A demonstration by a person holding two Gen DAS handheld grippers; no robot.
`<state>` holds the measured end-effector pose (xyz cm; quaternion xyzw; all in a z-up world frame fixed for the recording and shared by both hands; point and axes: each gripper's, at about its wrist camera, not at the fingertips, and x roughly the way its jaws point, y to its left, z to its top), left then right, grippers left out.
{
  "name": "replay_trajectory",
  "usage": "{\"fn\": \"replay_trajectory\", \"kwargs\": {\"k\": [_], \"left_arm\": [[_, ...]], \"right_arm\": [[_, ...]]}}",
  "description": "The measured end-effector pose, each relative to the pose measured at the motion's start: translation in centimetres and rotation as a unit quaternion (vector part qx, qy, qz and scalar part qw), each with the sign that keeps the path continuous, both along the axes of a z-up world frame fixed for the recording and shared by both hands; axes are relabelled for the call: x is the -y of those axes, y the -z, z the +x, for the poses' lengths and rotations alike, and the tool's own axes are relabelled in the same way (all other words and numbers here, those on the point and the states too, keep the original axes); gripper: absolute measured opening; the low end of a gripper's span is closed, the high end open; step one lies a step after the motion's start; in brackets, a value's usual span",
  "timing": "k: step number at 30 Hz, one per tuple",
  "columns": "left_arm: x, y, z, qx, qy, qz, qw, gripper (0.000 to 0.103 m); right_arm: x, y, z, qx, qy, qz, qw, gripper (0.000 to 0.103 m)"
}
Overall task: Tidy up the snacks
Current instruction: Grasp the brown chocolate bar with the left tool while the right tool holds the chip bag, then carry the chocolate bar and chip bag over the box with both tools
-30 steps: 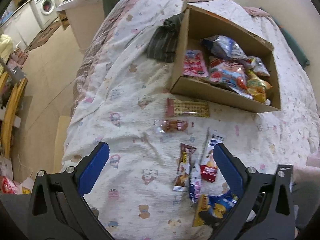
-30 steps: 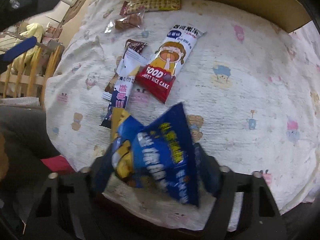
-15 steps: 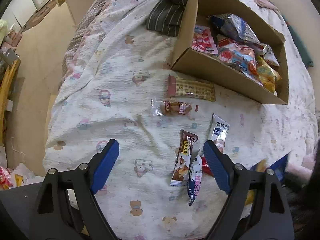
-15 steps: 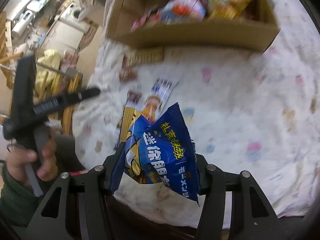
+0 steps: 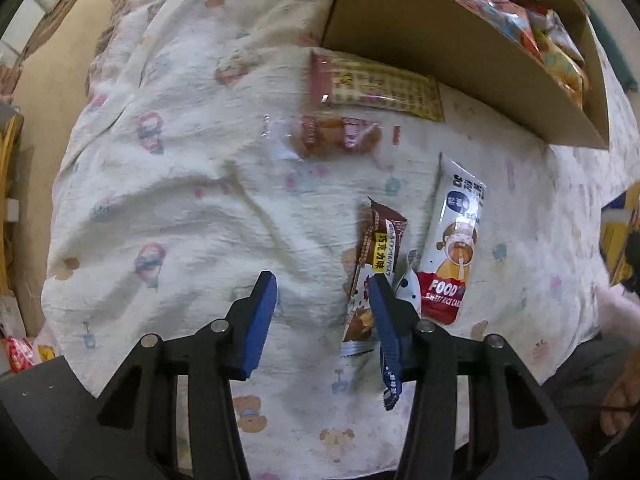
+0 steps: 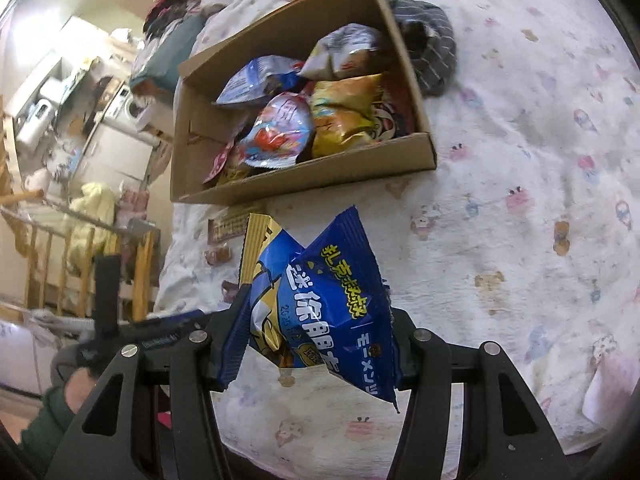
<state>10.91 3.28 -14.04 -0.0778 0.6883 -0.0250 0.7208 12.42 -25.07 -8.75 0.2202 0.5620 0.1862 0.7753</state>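
Observation:
My right gripper (image 6: 316, 320) is shut on a blue snack bag (image 6: 332, 292) and holds it up above the bed, facing the cardboard box (image 6: 304, 178) of snacks. My left gripper (image 5: 322, 300) points straight down at the bedsheet, its jaws closing. A brown chocolate bar (image 5: 378, 248) lies partly under the right blue pad (image 5: 382, 312); neither pad presses on it. A dark blue narrow packet (image 5: 390, 380) sits beneath that finger. Beside them lie a white and red rice cake packet (image 5: 452, 248), a clear-wrapped cake (image 5: 336, 140) and a wafer pack (image 5: 376, 88).
The box's near wall (image 5: 460, 52) stands just beyond the wafer pack. A dark striped cloth (image 6: 432, 56) lies past the box. The bed's edge drops to the floor (image 5: 44, 80) on the left. A person's hand (image 6: 76, 390) holds the left gripper's handle.
The left gripper has sunk toward the loose snacks and its jaws have narrowed a lot. The right gripper has lifted the blue bag off the bed and swung to face the box.

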Motion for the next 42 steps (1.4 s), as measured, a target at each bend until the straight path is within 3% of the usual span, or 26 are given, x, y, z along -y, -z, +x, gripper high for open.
{"fn": "replay_trajectory", "kwargs": {"k": [6,10,11,13,26,30,33,42], "left_arm": [[2.3,0.3,0.1,-0.007,0.028,-0.017,0.9994,0.044],[4.4,1.0,0.2,-0.012,0.057,0.0,0.9983,0.043],[4.7,1.0,0.3,-0.008,0.059,0.003,0.9982,0.038],[5.1,1.0,0.4,-0.009,0.066,0.002,0.9978,0.018],[4.5,-2.0,-0.8,0.031,0.068,0.006,0.9972,0.016],[4.3,-4.5,-1.5,0.068,0.062,0.0,0.9958,0.015],[3.9,-5.6,-1.5,0.094,0.058,0.024,0.9936,0.015],[1.7,-5.8,-1.1,0.113,0.033,0.025,0.9927,0.015]], "right_arm": [[0.1,0.5,0.4,-0.008,0.001,0.005,1.0,0.057],[-0.1,0.6,0.5,-0.01,-0.001,0.002,1.0,0.057],[-0.1,0.7,0.4,-0.01,-0.001,0.001,1.0,0.057],[-0.1,0.7,0.5,-0.009,-0.001,-0.002,1.0,0.057],[-0.5,0.9,0.5,-0.01,-0.008,-0.008,1.0,0.057],[-0.3,0.9,0.5,-0.011,-0.003,-0.012,1.0,0.057],[-0.3,0.8,0.2,-0.008,-0.003,-0.015,1.0,0.057],[-0.1,0.7,0.0,-0.005,0.003,-0.019,1.0,0.057]]}}
